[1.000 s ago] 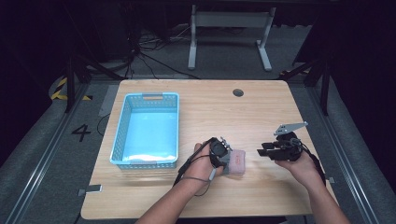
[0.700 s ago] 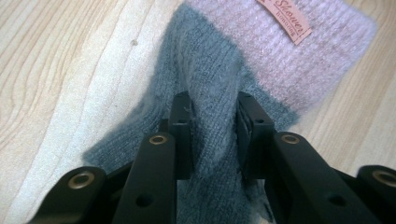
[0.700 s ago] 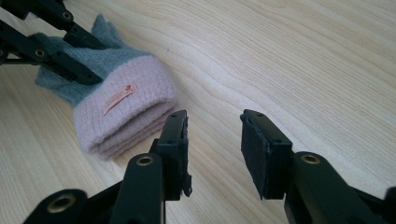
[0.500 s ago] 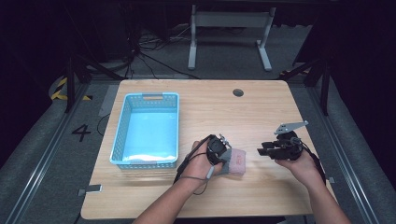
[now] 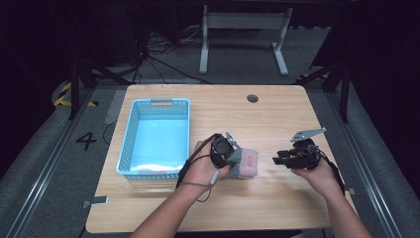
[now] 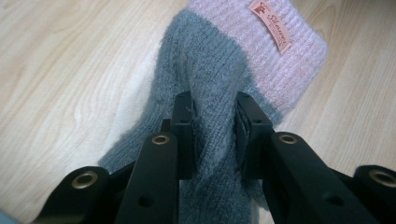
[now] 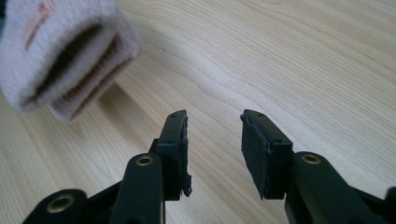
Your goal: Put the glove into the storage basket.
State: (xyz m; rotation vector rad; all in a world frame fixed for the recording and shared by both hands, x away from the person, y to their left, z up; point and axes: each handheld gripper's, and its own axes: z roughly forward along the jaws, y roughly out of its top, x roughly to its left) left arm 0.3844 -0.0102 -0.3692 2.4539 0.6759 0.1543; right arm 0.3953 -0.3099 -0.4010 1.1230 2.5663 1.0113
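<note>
A knitted sock (image 5: pixel 247 163), grey with a pink cuff and a small orange label, is near the table's front middle. My left gripper (image 5: pixel 236 160) is shut on its grey part. In the left gripper view the pads (image 6: pixel 185 122) pinch a fold of the grey knit of the sock (image 6: pixel 219 70), and the pink cuff hangs beyond them. These jaws have just been closing on the sock. My right gripper (image 5: pixel 278 159) is held to the right of the sock, open with nothing between its fingers. The right gripper (image 7: pixel 212 140) looks at the sock's cuff opening (image 7: pixel 60 51), apart from it.
A light blue plastic basket (image 5: pixel 128 144) stands on the left half of the wooden table (image 5: pixel 277 119). A small round grommet (image 5: pixel 252 98) sits near the far edge. Beyond the table are cables and a metal stand on a dark floor.
My left gripper has closed on the sock and risen a little, lifting the sock's grey end off the table. The right gripper has stayed where it was.
</note>
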